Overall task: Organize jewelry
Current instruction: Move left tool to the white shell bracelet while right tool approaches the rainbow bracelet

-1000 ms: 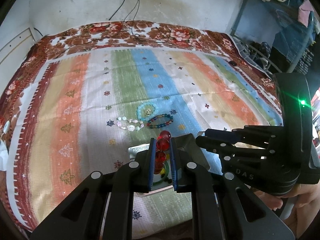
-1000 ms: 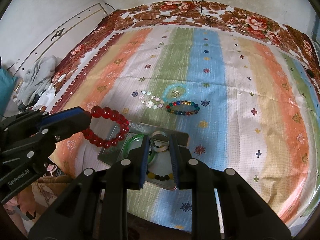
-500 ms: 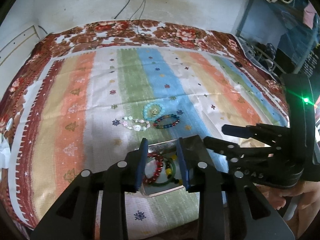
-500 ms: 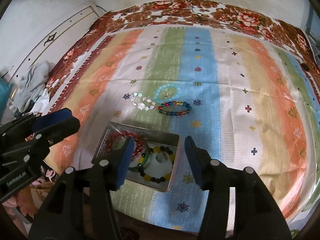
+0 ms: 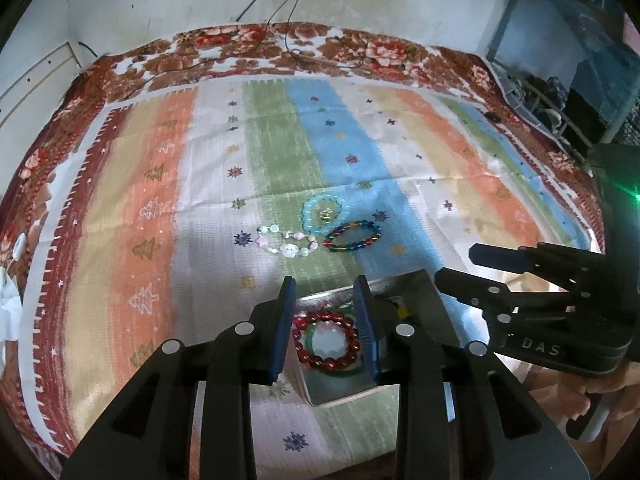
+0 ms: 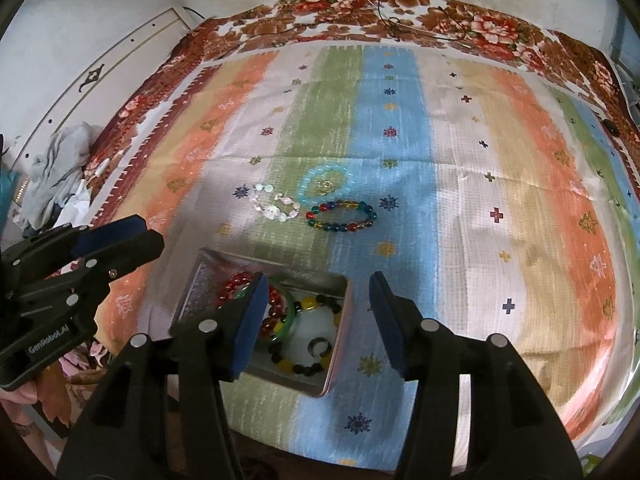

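A metal tray [image 6: 192, 292] [image 5: 332, 394] sits on the striped cloth near its front edge. In it lie a red bead bracelet [image 5: 326, 342] [image 6: 234, 282], a green bangle [image 6: 286, 326], a yellow-and-black bead bracelet [image 6: 308, 304] and a silver ring [image 6: 319, 347]. Beyond the tray on the cloth lie a white pearl bracelet [image 5: 286, 242] [image 6: 274, 206], a light blue bracelet [image 5: 322, 212] [image 6: 326, 182] and a multicolour bead bracelet [image 5: 352, 236] [image 6: 342, 216]. My left gripper [image 5: 326, 328] is open and empty above the tray. My right gripper [image 6: 316, 316] is open and empty over the tray's right side.
The striped cloth [image 6: 500, 208] covers a bed with a floral border [image 5: 280, 48]. Cables [image 5: 280, 12] hang down the back wall. Crumpled clothes [image 6: 60, 168] lie left of the bed. A shelf with clutter [image 5: 560, 60] stands at the right.
My left gripper opened and let the red bead bracelet drop into the tray. My right gripper opened and left the silver ring in the tray. Both have pulled back a little.
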Available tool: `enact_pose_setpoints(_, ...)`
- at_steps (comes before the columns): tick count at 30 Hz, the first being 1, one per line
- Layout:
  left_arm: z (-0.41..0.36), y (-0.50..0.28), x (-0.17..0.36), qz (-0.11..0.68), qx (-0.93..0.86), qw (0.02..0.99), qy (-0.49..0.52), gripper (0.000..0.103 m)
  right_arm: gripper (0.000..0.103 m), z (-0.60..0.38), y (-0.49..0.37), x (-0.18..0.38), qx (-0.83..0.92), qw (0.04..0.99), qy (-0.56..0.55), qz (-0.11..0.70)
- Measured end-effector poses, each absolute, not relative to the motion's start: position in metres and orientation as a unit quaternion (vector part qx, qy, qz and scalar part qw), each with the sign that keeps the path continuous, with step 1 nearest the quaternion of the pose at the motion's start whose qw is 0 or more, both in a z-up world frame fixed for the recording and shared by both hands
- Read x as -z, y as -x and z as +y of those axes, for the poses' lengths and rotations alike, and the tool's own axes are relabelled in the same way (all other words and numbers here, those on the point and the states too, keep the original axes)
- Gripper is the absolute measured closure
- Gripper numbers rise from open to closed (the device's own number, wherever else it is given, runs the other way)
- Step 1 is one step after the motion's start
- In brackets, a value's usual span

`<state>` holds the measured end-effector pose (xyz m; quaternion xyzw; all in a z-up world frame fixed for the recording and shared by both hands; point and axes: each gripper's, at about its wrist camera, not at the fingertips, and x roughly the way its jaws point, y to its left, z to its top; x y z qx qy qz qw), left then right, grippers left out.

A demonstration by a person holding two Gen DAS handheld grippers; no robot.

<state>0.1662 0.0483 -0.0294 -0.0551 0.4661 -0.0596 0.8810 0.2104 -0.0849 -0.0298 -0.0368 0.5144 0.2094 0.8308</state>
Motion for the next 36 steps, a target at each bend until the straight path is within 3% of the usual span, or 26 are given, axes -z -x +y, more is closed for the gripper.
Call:
enact_pose_setpoints(19, 0.064, -0.223, 0.062, 0.51, 0.039, 0.859, 0.025, 0.072, 0.049, -0.08, -0.267, 0.058, -0.188, 0.82, 0.056, 0.538)
enact_pose_setpoints(36, 0.068, -0.262, 0.09, 0.542, 0.032, 0.839, 0.014, 0.065, 0.049, -0.069, -0.305, 0.089, -0.185, 0.797, 0.058, 0.572)
